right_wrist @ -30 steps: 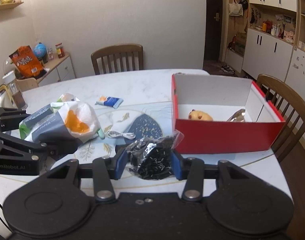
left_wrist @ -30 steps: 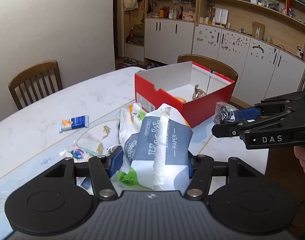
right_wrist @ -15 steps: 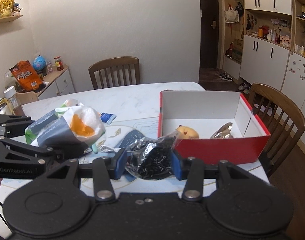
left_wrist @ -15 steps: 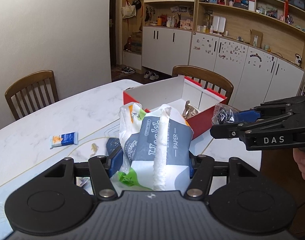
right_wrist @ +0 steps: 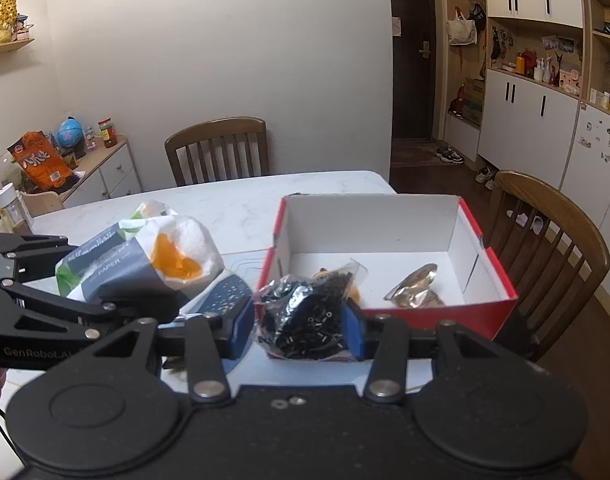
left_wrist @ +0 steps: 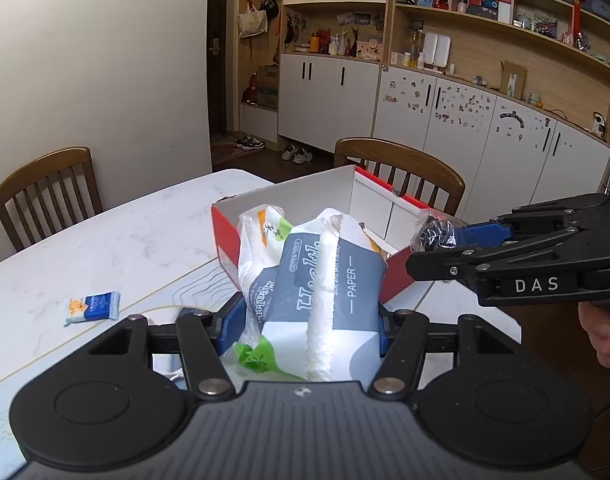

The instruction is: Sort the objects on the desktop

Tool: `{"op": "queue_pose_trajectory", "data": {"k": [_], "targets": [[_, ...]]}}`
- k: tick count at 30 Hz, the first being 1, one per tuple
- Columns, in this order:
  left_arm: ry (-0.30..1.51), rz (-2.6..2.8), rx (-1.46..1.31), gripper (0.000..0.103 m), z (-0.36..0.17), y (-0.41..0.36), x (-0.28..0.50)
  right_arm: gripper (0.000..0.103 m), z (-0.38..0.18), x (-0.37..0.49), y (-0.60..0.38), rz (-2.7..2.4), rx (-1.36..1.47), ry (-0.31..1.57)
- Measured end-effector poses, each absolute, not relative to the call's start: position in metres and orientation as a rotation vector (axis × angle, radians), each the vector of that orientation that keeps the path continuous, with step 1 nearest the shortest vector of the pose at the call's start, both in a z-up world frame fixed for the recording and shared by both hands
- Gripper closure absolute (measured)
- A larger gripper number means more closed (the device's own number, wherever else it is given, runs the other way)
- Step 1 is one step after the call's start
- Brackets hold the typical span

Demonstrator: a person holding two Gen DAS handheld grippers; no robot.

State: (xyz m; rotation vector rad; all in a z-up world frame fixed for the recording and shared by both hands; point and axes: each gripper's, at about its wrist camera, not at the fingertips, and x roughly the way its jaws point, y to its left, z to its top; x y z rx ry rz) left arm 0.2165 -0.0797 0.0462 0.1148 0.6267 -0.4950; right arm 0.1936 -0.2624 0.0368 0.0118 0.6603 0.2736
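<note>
My left gripper (left_wrist: 305, 320) is shut on a soft pack of tissue paper (left_wrist: 321, 292) in grey and white wrap, held just before the near wall of the red shoebox (left_wrist: 225, 232). My right gripper (right_wrist: 301, 320) is shut on a clear bag of small black beads (right_wrist: 305, 316), at the box's near red wall (right_wrist: 445, 312). Inside the box lie a yellow toy (right_wrist: 355, 292), mostly hidden by the bag, and a shiny gold wrapper (right_wrist: 417, 292). The tissue pack (right_wrist: 145, 260) and left gripper (right_wrist: 117, 304) show at left in the right wrist view; the bead bag (left_wrist: 437, 234) and right gripper (left_wrist: 429, 248) at right in the left wrist view.
A small blue and white packet (left_wrist: 91, 307) and a thin white cable (left_wrist: 161, 310) lie on the marble table (left_wrist: 105, 248). Wooden chairs (right_wrist: 545, 240) (right_wrist: 217, 148) stand around it. A dark blue mat (right_wrist: 229, 288) lies left of the box. A hand (left_wrist: 601, 328) grips the right tool.
Both grippers have travelled toward the red box with their loads and risen a little; the box now looms closer and the table clutter has slid out of sight below.
</note>
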Motion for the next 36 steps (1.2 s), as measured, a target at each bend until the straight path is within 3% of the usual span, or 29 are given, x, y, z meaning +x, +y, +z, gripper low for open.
{"op": "queue_pose_trajectory", "data": {"k": [36], "targets": [[0.687,-0.373,0.149,0.044,0.018,-0.183,0.335,0.055,0.015,0.308,-0.344,0.353,-0.001,0.648]]}}
